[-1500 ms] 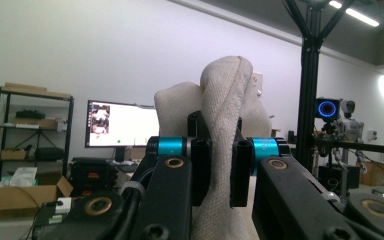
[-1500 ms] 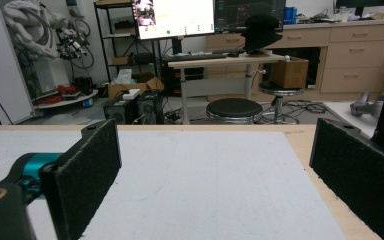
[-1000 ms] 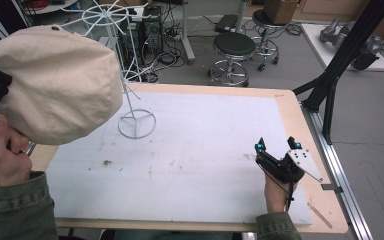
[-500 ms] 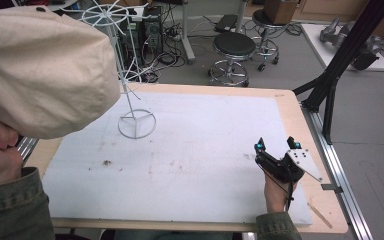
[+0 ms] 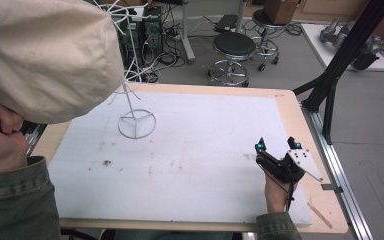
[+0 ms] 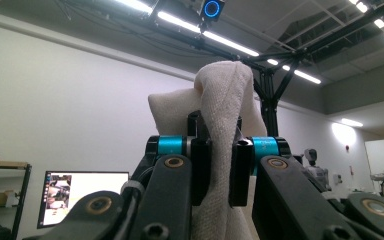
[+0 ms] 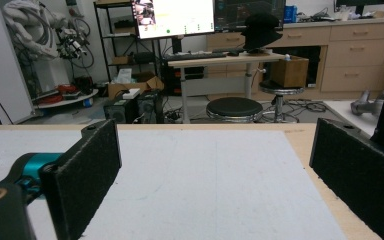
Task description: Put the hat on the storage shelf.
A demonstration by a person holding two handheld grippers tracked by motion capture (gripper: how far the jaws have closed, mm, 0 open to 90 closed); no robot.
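1. The big cream cloth hat is in the upper left of the high view, up in the air and close to the camera.
2. In the left gripper view, the left gripper is clenched on a fold of the cream cloth. The cloth sticks up between the two black jaws and hangs down below them. The gripper points up at the ceiling lights.
3. A hand in a green sleeve is at the left edge of the high view, just under the hat.
4. The thin white wire stand with a round ring foot sits on the upper left part of the white bench. The hat hides the top of the stand.
5. The right gripper is at the lower right of the high view, near the right edge of the bench. Its jaws are wide apart and hold nothing.
6. In the right gripper view, the two black foam pads stand far apart, with bare white bench between them.
7. The middle of the bench has lots of open room, with some small brown marks at the lower left.
8. A pale wood rim runs around the white top. Past the far edge stands a round black stool on the grey floor.
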